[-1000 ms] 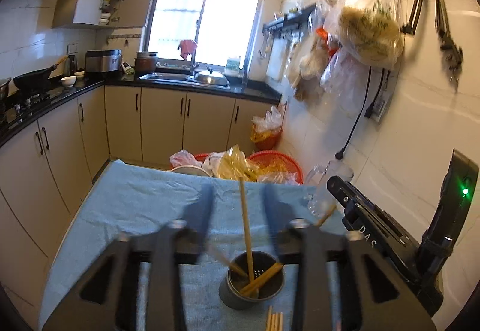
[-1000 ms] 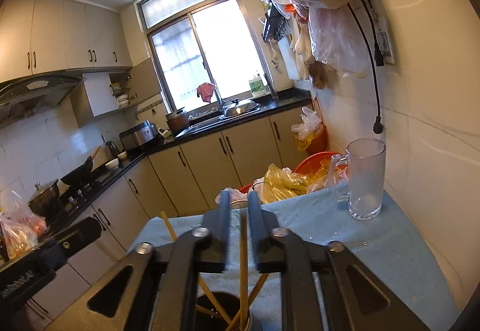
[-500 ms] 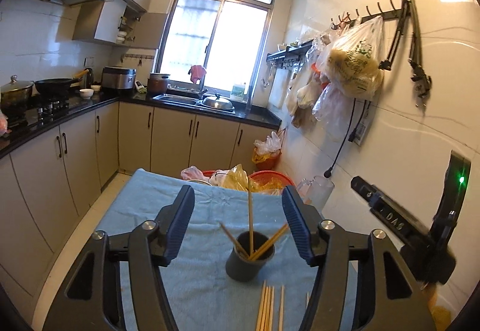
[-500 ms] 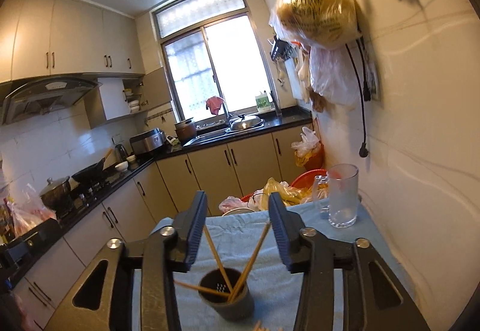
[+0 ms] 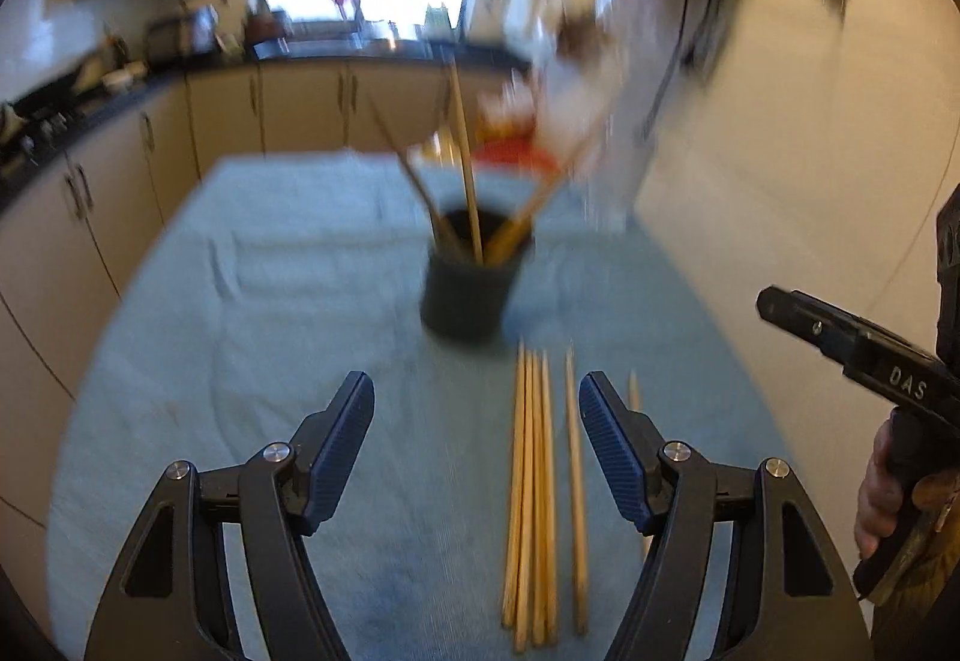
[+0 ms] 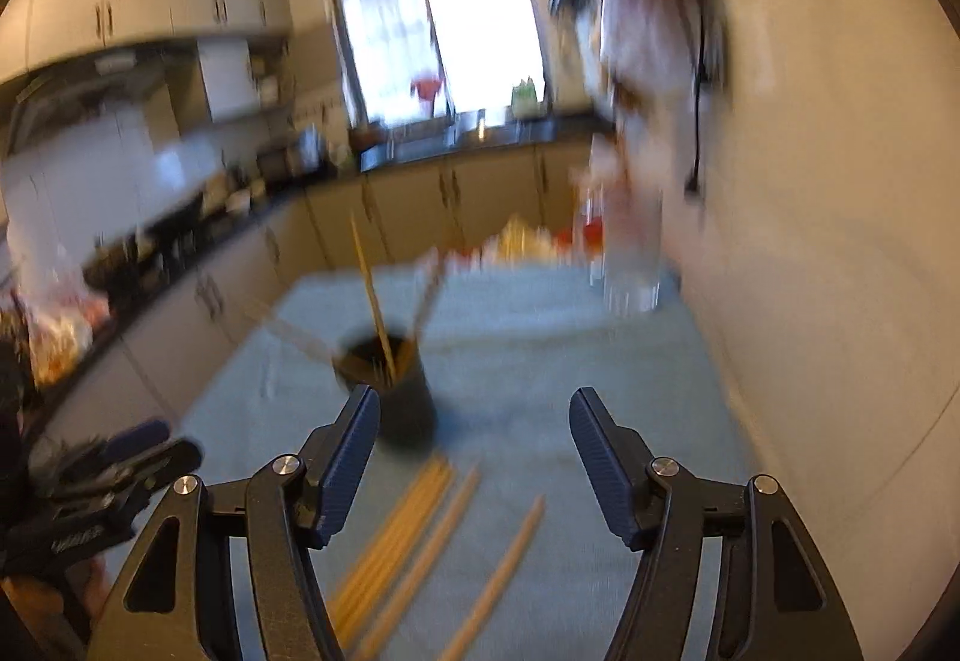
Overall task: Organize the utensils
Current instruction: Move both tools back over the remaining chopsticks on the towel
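On the right tongs (image 5: 852,355), lettering reads "DAS"; both these and the left tongs (image 5: 477,445) are spread, empty.

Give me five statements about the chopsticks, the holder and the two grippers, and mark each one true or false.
1. The left gripper is open and holds nothing. True.
2. The dark holder is empty. False: several chopsticks stand in it, leaning apart.
3. Loose chopsticks lie on the blue cloth in front of the holder. True.
4. The right gripper is shut on a chopstick. False: its jaws stand wide apart with nothing between them.
5. The holder lies tipped on its side. False: it stands upright on the cloth.
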A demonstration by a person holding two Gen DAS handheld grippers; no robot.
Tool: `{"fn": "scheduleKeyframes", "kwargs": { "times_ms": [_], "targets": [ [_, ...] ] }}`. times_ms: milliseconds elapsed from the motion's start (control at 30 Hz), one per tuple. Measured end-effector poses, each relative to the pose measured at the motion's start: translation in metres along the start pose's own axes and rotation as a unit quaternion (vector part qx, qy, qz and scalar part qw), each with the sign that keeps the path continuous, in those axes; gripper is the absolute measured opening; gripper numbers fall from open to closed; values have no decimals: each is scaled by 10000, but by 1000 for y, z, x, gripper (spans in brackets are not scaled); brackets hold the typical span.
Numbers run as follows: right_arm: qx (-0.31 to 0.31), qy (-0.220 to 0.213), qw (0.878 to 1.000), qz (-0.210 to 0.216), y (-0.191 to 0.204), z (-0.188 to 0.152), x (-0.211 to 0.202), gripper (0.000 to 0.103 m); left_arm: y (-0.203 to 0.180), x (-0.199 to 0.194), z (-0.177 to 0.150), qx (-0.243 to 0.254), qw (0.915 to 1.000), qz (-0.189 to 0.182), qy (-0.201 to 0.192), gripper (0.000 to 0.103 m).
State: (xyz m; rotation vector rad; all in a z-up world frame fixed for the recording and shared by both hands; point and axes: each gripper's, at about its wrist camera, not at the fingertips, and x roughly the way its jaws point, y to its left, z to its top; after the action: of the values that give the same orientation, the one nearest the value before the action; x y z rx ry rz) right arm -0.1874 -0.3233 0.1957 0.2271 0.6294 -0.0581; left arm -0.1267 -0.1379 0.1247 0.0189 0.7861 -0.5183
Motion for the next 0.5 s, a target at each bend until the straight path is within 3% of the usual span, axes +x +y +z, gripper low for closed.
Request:
{"fn": "scheduleKeyframes", "kwargs": {
  "times_ms": [33, 100, 200, 300, 500],
  "targets": [
    [7, 183, 9998, 21, -4, -7, 8, 64, -1, 17, -8, 66, 9996, -63, 261, 65],
    [61, 767, 9970, 69, -13, -36, 36, 51, -5, 45, -21, 165, 9973, -196, 690, 49],
    [318, 1234, 9916, 223, -23, -65, 65, 48, -10, 77, -40, 272, 9926, -319, 1144, 32],
    [472, 1395, 9886, 321, -30, -84, 82, 48, -13, 97, -47, 373, 9903, -315, 1299, 25],
    [514, 1483, 9870, 350, -36, -89, 99, 48, -18, 110, -41, 474, 9898, -315, 1306, 17]
  ]
}}
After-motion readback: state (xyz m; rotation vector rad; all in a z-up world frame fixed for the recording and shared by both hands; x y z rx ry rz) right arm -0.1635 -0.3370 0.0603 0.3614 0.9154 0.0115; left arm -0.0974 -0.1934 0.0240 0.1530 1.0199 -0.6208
